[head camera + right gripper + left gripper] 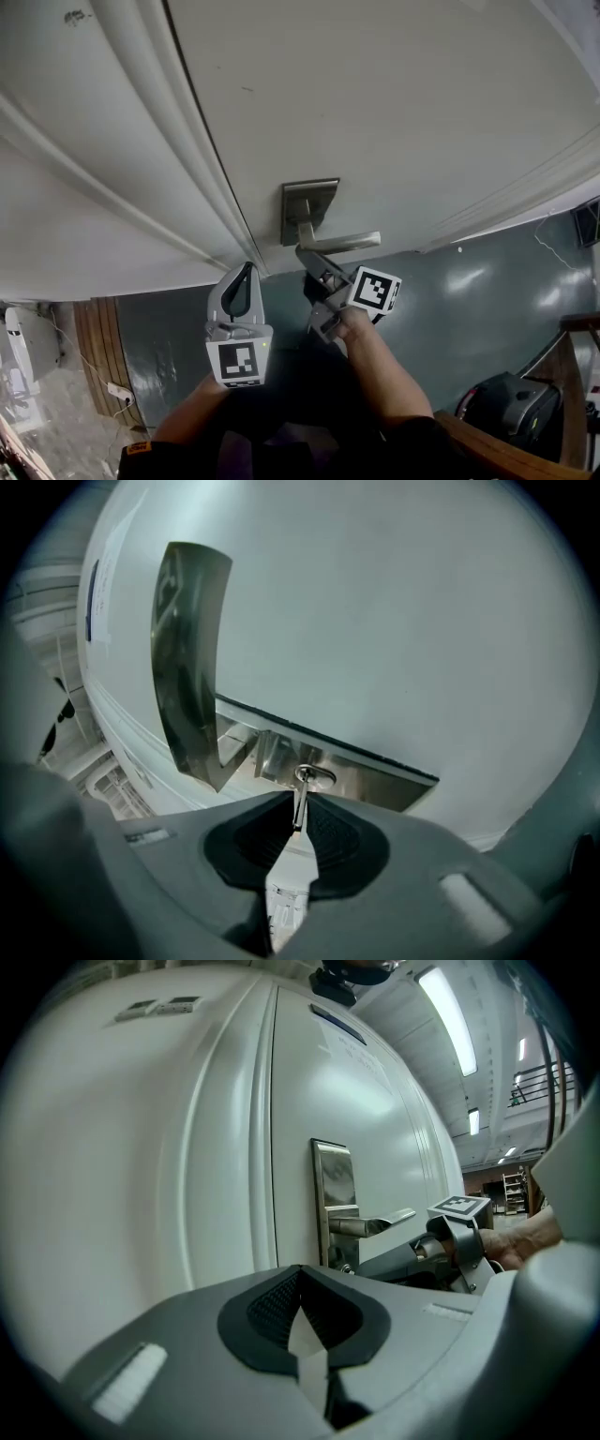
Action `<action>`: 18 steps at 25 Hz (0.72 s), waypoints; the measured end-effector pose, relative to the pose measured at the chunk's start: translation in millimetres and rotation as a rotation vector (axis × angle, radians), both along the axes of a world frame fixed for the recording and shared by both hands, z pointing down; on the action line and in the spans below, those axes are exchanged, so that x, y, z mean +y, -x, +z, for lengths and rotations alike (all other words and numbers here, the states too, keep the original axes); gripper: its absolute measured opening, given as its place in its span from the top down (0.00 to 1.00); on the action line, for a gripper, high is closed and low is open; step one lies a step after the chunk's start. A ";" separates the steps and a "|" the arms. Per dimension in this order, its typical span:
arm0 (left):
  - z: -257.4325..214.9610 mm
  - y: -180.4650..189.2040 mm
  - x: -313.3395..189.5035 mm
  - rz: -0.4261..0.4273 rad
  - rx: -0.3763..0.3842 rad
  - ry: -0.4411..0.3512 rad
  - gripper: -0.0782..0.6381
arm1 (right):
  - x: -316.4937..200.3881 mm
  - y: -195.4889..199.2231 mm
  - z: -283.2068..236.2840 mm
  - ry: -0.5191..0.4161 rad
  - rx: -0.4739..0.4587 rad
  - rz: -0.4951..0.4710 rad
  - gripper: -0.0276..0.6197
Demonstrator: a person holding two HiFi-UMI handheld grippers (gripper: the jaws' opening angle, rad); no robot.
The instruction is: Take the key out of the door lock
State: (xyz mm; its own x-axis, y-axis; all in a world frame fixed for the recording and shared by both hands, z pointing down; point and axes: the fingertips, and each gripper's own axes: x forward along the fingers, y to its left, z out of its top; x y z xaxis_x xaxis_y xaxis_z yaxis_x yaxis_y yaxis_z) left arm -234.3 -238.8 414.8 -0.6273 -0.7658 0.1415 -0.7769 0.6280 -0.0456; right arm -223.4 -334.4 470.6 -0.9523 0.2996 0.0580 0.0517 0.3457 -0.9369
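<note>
Our right gripper (300, 796) is pinching the key (298, 813) in the lock (315, 778); we are holding our left gripper (300, 1269) closed.

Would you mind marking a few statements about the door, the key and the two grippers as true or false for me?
1. The key is in the lock. True.
2. The right gripper's jaws are shut on the key. True.
3. The left gripper grips the door handle. False: its jaws are shut on nothing, clear of the door.
4. The door handle is a round knob. False: it is a lever.
5. The door is white. True.
</note>
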 end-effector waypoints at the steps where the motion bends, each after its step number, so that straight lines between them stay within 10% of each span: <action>1: -0.1 0.5 2.5 -0.006 0.001 -0.005 0.87 | 0.5 -0.4 0.4 0.011 0.000 0.001 0.90; 18: 4.5 0.4 7.5 0.055 0.029 -0.023 0.87 | -6.7 -5.6 6.9 0.123 0.033 0.130 0.93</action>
